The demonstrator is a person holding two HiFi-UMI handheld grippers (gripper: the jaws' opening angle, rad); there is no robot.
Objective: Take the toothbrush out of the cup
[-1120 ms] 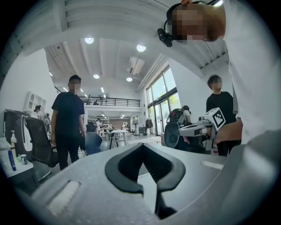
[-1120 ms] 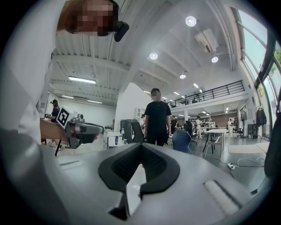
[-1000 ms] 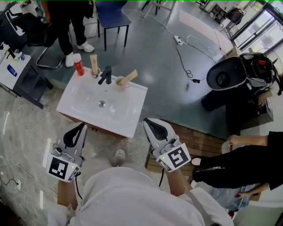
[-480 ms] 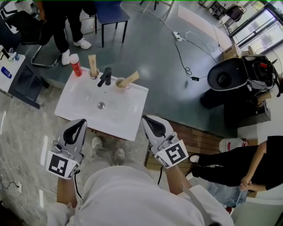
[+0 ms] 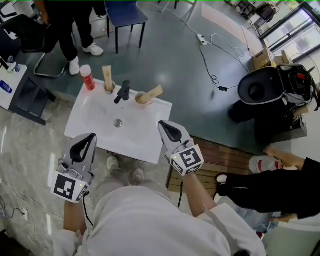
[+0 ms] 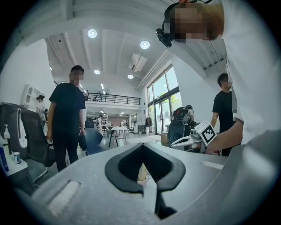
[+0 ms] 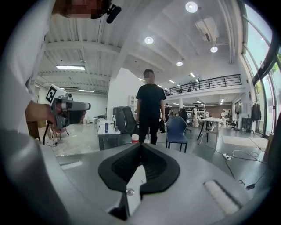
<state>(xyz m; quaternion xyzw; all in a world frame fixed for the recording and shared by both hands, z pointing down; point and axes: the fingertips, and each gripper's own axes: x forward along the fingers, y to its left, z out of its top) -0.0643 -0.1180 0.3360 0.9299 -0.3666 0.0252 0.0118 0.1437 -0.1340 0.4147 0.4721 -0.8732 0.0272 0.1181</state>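
The head camera looks steeply down from above the person's shoulders onto the white sink [image 5: 145, 142], with the left gripper [image 5: 91, 137] and the right gripper [image 5: 163, 125] close below it in the frame. Each gripper camera sits low and tight behind its own jaws, facing roughly level across the room. Both catch the blue chair [image 7: 177, 127] (also at the head view's top edge), and each sees the other gripper off to one side.

Open hall. Glossy grey floor [image 5: 190, 75], marbled light patch [image 5: 30, 145] at left, wood decking [image 5: 220, 160] at right. Blue chair [image 5: 125, 12] at top, power strip [image 5: 201, 38] on cable nearby. Tall windows [image 6: 164, 94], round ceiling lights [image 7: 191, 6], railed mezzanine [image 7: 215, 81].
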